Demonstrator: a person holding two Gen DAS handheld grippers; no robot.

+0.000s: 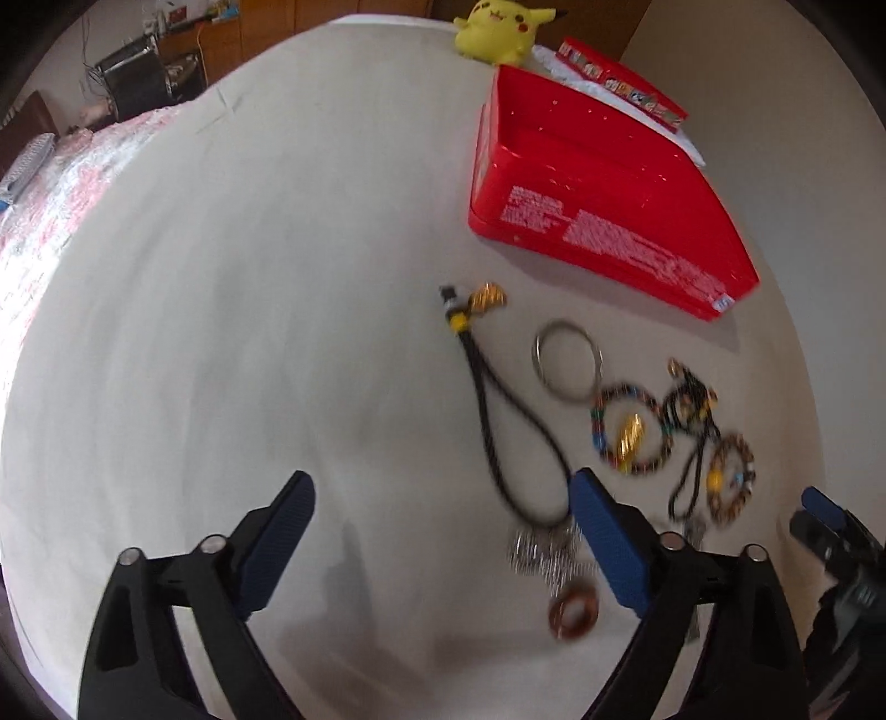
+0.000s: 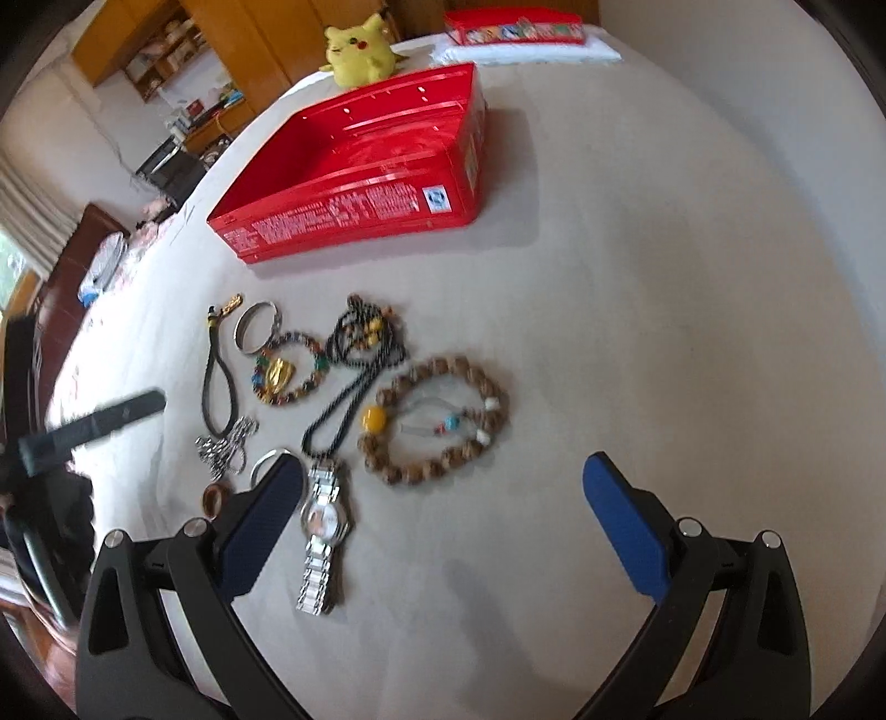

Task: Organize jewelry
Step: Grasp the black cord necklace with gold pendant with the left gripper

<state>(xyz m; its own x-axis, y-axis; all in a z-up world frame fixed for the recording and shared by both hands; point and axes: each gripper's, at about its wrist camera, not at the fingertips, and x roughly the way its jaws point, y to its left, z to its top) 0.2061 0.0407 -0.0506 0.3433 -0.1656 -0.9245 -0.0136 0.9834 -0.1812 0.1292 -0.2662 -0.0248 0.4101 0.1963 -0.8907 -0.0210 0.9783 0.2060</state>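
Jewellery lies on a white sheet (image 1: 277, 304) in front of an open red box (image 1: 609, 221) (image 2: 354, 166). It includes a black cord loop (image 1: 487, 399) (image 2: 219, 387), a silver bangle (image 2: 243, 327), a coloured bead bracelet with a gold pendant (image 1: 631, 435) (image 2: 277, 376), a black bead necklace (image 2: 360, 354), a brown bead bracelet (image 2: 421, 476), a silver chain (image 1: 542, 554), a brown ring (image 1: 573, 609) and a silver watch (image 2: 324, 531). My left gripper (image 1: 441, 479) is open above the sheet, its right finger over the cord loop's end. My right gripper (image 2: 443, 462) is open, with the watch beside its left finger.
A yellow plush toy (image 1: 498, 27) (image 2: 360, 50) sits behind the box, with a red lid (image 1: 620, 83) on white cloth further back. Pink patterned bedding (image 1: 55, 194) and wooden furniture lie to the left. Bare sheet stretches to the right of the jewellery in the right wrist view.
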